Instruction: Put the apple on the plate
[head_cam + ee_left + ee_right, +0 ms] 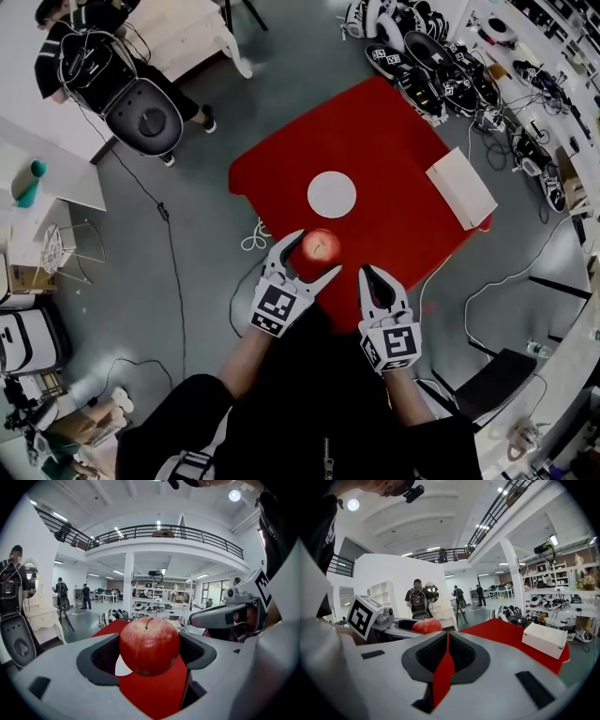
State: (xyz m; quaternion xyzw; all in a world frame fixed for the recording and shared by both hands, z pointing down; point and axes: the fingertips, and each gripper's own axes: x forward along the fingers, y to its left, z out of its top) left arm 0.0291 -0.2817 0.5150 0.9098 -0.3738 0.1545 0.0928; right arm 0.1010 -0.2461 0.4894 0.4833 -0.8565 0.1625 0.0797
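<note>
Apple [149,645] in left claw [317,253]

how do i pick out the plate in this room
Find the square red table on the grey floor. The flat round white plate lies near its centre; the other white thing there, a rectangular box, sits at the right edge.

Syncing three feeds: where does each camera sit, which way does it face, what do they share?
Head view: on the head, steeply down at red table and plate; both forearms show.
Left gripper view: on left gripper, along its fingers shut on the apple.
Right gripper view: on right gripper, along its shut fingers toward a white box.
Shared: the apple, in all three.
</note>
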